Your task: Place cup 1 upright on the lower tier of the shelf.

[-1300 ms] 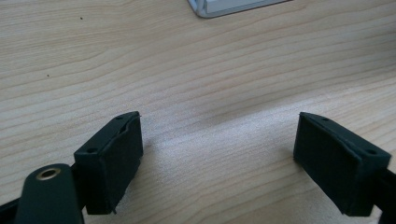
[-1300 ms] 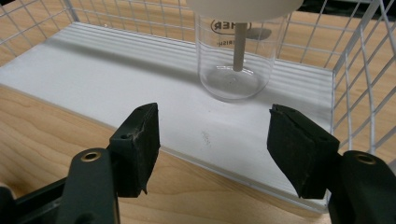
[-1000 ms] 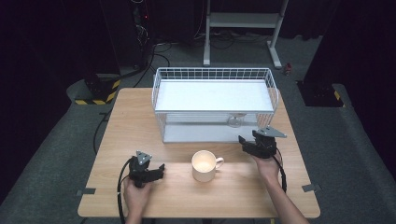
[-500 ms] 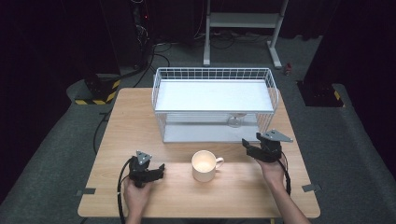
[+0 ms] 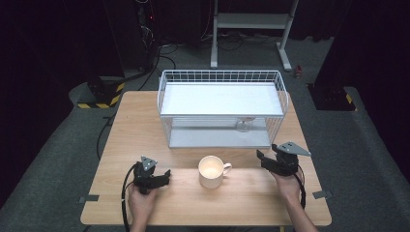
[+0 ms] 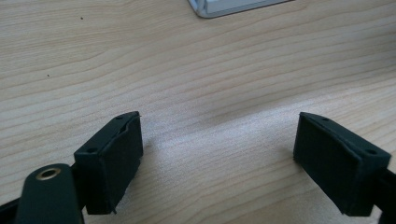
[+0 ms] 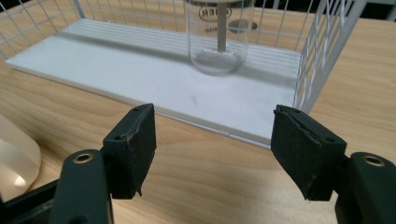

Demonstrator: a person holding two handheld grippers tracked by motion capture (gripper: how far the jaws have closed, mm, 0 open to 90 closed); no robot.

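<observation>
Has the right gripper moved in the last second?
Yes. The right gripper has slid right across the table, away from the mug, toward the rack's right corner; its jaws have just been opening, nothing between them.

We see a light wooden table (image 5: 145, 125) standing on grey carpeted floor (image 5: 63, 145), with darkness filling the upper left and right of the frame. At the top centre a white metal stand (image 5: 251, 21) rises, black cables (image 5: 159, 48) trail beside it, and a yellow-and-black striped base (image 5: 99, 99) sits at left.
</observation>
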